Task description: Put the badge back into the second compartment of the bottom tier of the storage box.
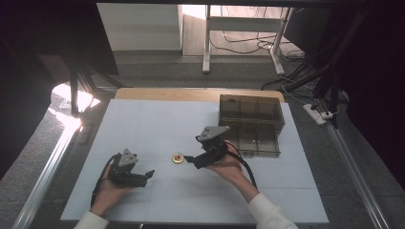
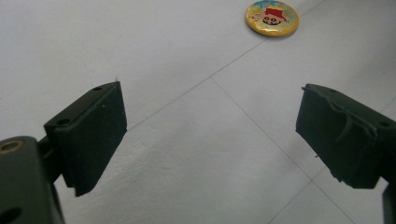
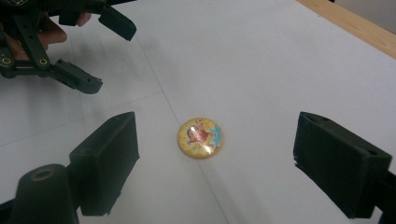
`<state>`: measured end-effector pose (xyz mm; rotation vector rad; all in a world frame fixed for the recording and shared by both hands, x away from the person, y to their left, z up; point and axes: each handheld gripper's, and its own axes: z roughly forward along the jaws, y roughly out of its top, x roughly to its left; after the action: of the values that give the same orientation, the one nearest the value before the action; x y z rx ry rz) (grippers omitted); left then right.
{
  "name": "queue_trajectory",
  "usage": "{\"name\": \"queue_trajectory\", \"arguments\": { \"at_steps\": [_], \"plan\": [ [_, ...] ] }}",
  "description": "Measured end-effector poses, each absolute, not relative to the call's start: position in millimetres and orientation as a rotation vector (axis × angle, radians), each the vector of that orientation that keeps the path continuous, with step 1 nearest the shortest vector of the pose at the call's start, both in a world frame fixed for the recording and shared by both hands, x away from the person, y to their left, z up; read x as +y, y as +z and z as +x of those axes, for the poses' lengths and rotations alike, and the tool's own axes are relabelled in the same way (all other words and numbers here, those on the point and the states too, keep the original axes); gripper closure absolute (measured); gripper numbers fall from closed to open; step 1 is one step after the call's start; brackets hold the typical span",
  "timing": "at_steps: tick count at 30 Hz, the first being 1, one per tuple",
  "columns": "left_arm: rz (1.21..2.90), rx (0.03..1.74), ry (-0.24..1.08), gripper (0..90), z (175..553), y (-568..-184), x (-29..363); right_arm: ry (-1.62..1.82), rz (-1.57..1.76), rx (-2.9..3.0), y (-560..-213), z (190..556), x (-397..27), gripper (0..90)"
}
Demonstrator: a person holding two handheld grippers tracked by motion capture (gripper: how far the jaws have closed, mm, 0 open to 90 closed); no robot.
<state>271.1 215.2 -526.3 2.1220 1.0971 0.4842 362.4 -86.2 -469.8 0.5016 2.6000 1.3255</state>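
A round yellow badge (image 1: 177,158) with a red cartoon figure lies flat on the white table top. In the right gripper view the badge (image 3: 200,137) sits between and just beyond the two wide-apart jaws of my right gripper (image 3: 217,163), which is open and holds nothing. In the high view the right gripper (image 1: 190,160) points left at the badge from close by. My left gripper (image 1: 149,174) rests lower left, open and empty. Its own view has the badge (image 2: 272,17) far ahead, beyond the left gripper (image 2: 212,135).
A smoky transparent plastic box (image 1: 250,124) with compartments stands at the back right of the white table top (image 1: 143,124). A wooden edge (image 1: 191,94) runs along the far side. Metal rails flank the table. The other gripper (image 3: 70,46) appears top left in the right gripper view.
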Motion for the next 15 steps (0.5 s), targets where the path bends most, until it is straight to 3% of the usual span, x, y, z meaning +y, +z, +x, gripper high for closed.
{"name": "queue_trajectory", "arguments": {
  "at_steps": [15],
  "plan": [
    [2.122, 1.096, 0.482, 9.0, 271, -526, 215, 1.302, 0.489, 2.644, -479, 367, -70, 13.3]
  ]
}}
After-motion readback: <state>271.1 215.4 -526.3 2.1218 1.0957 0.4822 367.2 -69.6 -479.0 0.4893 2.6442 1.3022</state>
